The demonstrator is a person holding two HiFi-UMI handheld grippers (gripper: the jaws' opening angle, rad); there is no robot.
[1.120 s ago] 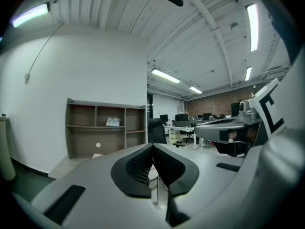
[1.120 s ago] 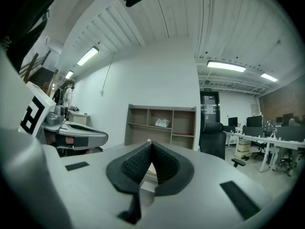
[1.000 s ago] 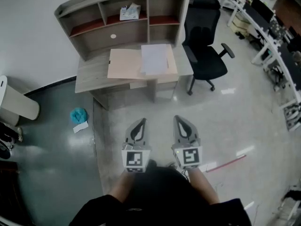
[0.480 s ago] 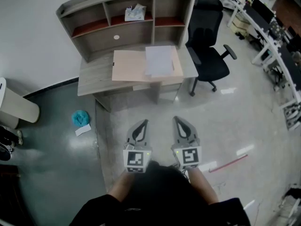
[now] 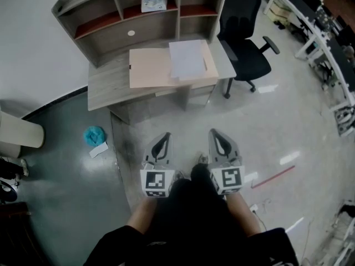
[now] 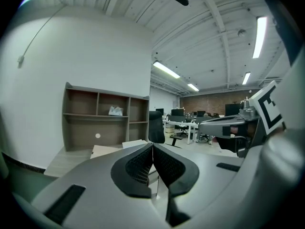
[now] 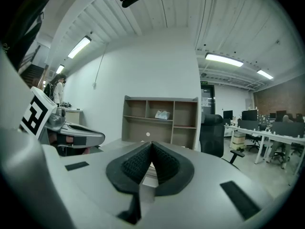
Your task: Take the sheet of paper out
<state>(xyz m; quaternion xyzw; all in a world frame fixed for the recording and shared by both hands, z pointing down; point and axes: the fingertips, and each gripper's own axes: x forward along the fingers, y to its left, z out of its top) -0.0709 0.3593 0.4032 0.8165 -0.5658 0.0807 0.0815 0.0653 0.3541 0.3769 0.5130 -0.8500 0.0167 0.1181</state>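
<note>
A white sheet of paper [image 5: 187, 59] lies on a tan folder [image 5: 150, 68] on the grey desk [image 5: 108, 90], far ahead in the head view. My left gripper [image 5: 162, 138] and right gripper [image 5: 217, 136] are held side by side over the floor, well short of the desk, both pointing toward it. Both are shut with nothing between the jaws. In the left gripper view the jaws [image 6: 152, 144] meet tip to tip, with the folder's edge [image 6: 102, 150] visible beyond. The right gripper [image 7: 151, 144] likewise points at the desk's hutch [image 7: 161, 120].
A shelf hutch [image 5: 138, 15] with a tissue pack [image 5: 153, 1] stands on the desk's back. A black office chair [image 5: 244, 43] sits right of the desk. A teal cloth [image 5: 93, 134] lies on the floor at left. White desks [image 5: 321, 43] line the right side.
The desk has come a little nearer and shifted in view as I step forward. Both grippers stay shut and side by side, slightly lower.
</note>
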